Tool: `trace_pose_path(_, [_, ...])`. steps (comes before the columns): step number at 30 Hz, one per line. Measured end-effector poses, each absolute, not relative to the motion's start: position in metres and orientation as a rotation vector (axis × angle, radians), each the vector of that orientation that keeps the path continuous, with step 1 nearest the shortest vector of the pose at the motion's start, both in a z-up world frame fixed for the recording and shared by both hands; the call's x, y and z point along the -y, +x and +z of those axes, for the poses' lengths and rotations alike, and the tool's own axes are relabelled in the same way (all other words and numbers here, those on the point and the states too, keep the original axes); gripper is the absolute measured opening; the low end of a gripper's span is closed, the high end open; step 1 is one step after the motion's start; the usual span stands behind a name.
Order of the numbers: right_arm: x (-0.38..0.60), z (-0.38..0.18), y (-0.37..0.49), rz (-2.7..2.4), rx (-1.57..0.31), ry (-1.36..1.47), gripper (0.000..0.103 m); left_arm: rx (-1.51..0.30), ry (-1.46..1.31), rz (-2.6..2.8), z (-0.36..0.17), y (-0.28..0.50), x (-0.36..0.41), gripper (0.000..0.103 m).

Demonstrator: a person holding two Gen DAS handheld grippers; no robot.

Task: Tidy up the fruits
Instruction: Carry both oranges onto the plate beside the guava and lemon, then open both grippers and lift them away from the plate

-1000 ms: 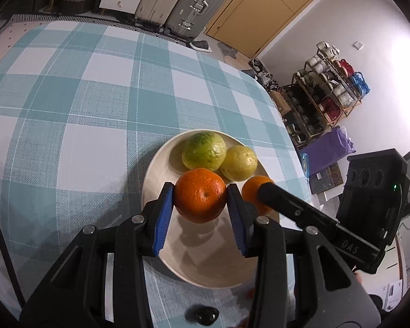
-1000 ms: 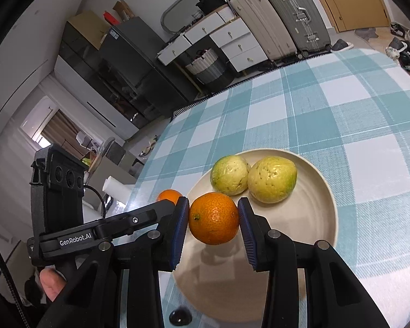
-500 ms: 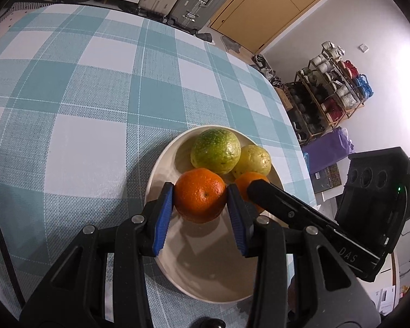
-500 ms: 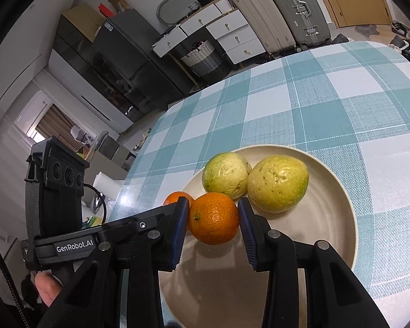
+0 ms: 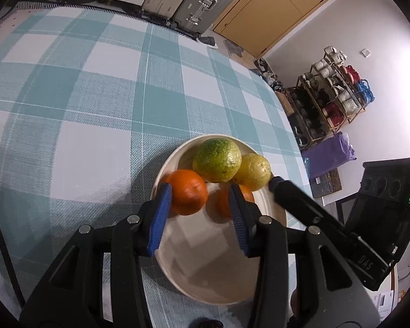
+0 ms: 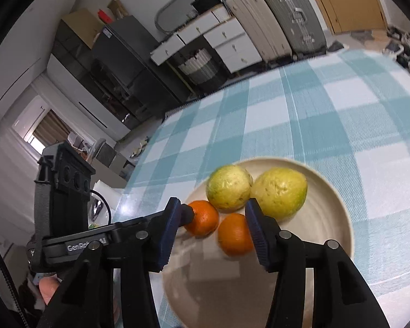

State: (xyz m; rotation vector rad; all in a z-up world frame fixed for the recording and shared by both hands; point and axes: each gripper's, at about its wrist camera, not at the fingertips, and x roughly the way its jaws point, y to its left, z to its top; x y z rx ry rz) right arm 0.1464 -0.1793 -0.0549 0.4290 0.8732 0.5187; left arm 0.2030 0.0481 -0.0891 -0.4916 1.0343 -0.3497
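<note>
The left tongs point(image 5: 201, 213) carry the lettering "GenRobot.AI" along their body, read from the right wrist view, with some letters hidden behind a finger of the right tongs point(image 6: 213, 233); the right tongs show "DAS" in the left wrist view. Four fruits lie on one cream plate point(image 5: 205, 281), which sits on the bench point(image 5: 95, 104) under a teal and white checked cloth: two oranges and two yellow-green fruits. Both pairs of tongs are opening. Between the left pair sits one orange point(image 5: 188, 191), touching the left pad and clear of the right one. Between the right pair sits the other orange point(image 6: 235, 235), close against the right pad and clear of the left; blur leaves contact uncertain. The greener fruit point(image 5: 217, 160) and the yellower one point(image 5: 252, 170) rest touching, at the plate's far side
</note>
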Motion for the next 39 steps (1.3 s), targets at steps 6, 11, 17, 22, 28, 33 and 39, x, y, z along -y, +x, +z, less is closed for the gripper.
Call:
trace_pose_path(6, [0.192, -0.034, 0.128, 0.494, -0.81, 0.416, 0.052, -0.999, -0.445, -0.329, -0.071, 0.18, -0.05, 0.046])
trace_pose_path(11, [0.202, -0.024, 0.108, 0.475, -0.776, 0.391, 0.062, -0.967, -0.384, -0.297, -0.056, 0.157, -0.046, 0.046])
trace_pose_path(17, [0.207, -0.018, 0.083, 0.46, -0.752, 0.342, 0.068, -0.916, -0.297, -0.265, -0.039, 0.129, -0.036, 0.048])
trace_pose_path(22, [0.209, -0.011, 0.061, 0.453, -0.71, 0.293, 0.077, -0.873, -0.236, -0.239, -0.026, 0.106, -0.028, 0.055])
trace_pose_path(28, [0.214, 0.0, 0.037, 0.446, -0.659, 0.252, 0.09, -0.827, -0.186, -0.209, -0.013, 0.082, -0.019, 0.071])
trace_pose_path(33, [0.217, 0.006, 0.019, 0.446, -0.626, 0.235, 0.095, -0.798, -0.15, -0.192, -0.003, 0.063, -0.012, 0.081])
trace_pose_path(39, [0.221, 0.009, -0.001, 0.438, -0.601, 0.22, 0.1, -0.766, -0.112, -0.155, 0.005, 0.041, -0.008, 0.086])
